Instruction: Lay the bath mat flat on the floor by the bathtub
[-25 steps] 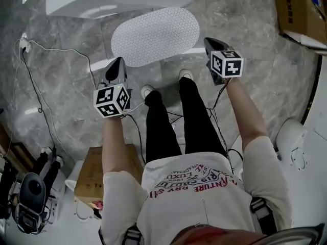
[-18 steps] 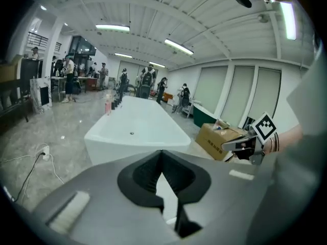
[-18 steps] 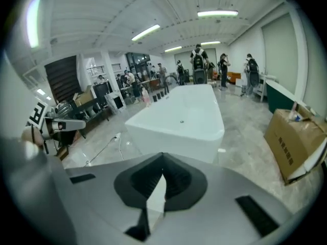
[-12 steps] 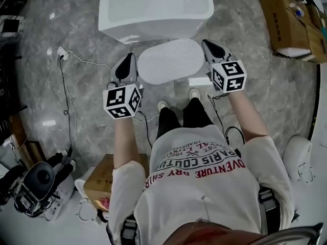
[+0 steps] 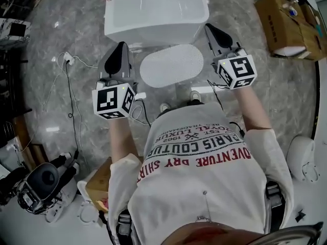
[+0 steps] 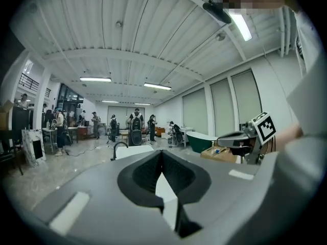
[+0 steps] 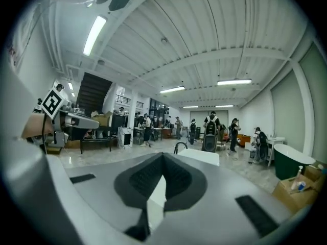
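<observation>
Bath mat (image 5: pixel 171 65): pale grey-white, fine dotted pattern all over.
Bathtub (image 5: pixel 153 9): plain white.
Floor (image 5: pixel 76 45): grey, marble veining.
Left tool (image 5: pixel 120 49) and right tool (image 5: pixel 212 30): grey bodies, cubes with black-and-white square markers.
Cardboard box (image 5: pixel 286 19): brown.
Shirt (image 5: pixel 204 177): white, red and black lettering.

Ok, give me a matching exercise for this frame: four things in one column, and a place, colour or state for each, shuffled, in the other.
Things:
1 bath mat
2 bathtub
3 cardboard box
4 left gripper

Descriptions:
a jaws shut, nothing between them
b brown, at the far right of the head view
c oval, lying flat between items 2 and the person's feet
d white, at the top of the head view

Pairs: 1-c, 2-d, 3-b, 4-a
</observation>
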